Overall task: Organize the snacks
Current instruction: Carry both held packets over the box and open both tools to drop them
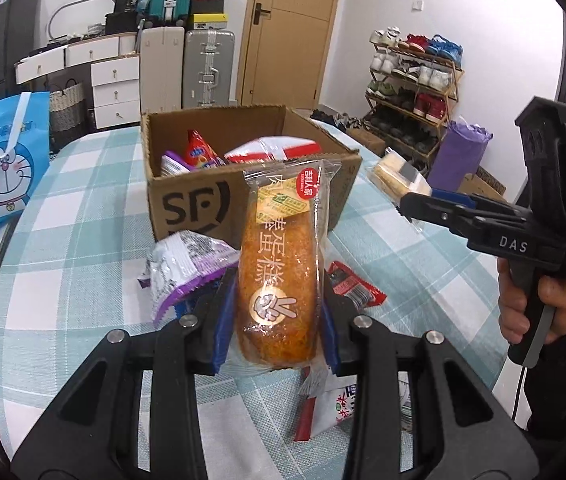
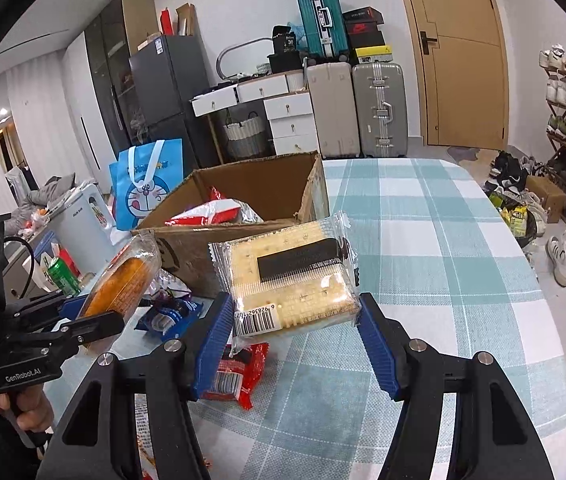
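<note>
My left gripper (image 1: 273,316) is shut on an orange wrapped cake roll (image 1: 279,276), held above the table just in front of the open cardboard box (image 1: 195,208). The roll also shows in the right wrist view (image 2: 123,284). My right gripper (image 2: 293,320) is shut on a clear pack of pale crackers (image 2: 291,284), held above the table to the right of the box (image 2: 243,240); it also shows in the left wrist view (image 1: 399,178). The box holds red and purple snack packs (image 1: 203,152).
Loose snack packs lie on the checked tablecloth: a purple one (image 1: 183,268), red ones (image 1: 353,282) (image 2: 235,376), a blue one (image 2: 171,316). A blue cartoon bag (image 1: 3,160) stands left of the box. A green can (image 2: 61,276) stands off the table's left.
</note>
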